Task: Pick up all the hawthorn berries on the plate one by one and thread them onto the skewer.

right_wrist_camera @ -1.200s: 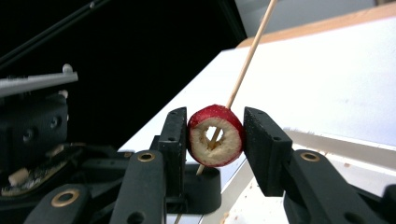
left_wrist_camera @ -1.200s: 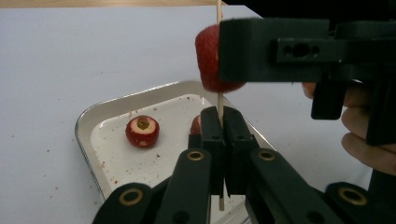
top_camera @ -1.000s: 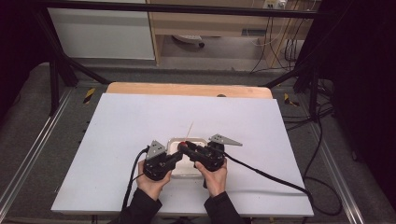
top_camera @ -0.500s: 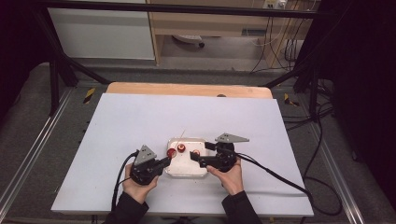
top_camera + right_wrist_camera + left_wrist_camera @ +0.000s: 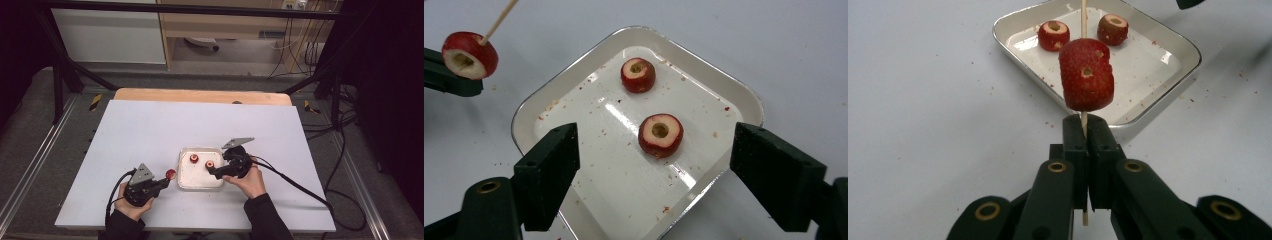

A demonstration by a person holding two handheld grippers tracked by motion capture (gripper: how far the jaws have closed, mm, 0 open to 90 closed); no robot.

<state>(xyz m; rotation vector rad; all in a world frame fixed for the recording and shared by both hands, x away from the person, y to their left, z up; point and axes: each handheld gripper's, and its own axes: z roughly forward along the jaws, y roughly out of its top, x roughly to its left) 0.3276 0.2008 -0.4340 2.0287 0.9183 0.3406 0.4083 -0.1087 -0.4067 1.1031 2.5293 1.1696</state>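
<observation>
Jaws of my left gripper are clenched on a thin wooden skewer, which runs straight up the middle of the left gripper view. One red fruit piece is threaded on it just above the jaw tips, a small hole showing in its near face. In the high view that gripper sits at lower left of centre on the white table, the skewered piece just left of the tray, my left hand wrapped round the handle.

My right gripper is released, its two black jaws spread wide at the lower left and lower right of the right gripper view, over the near part of the tray and touching nothing. Between and beyond them lies a cored slice on the tray floor, and farther up a second slice, the two well apart. Red crumbs speckle the tray around them. In the high view my right hand holds that gripper at the tray's right edge.
</observation>
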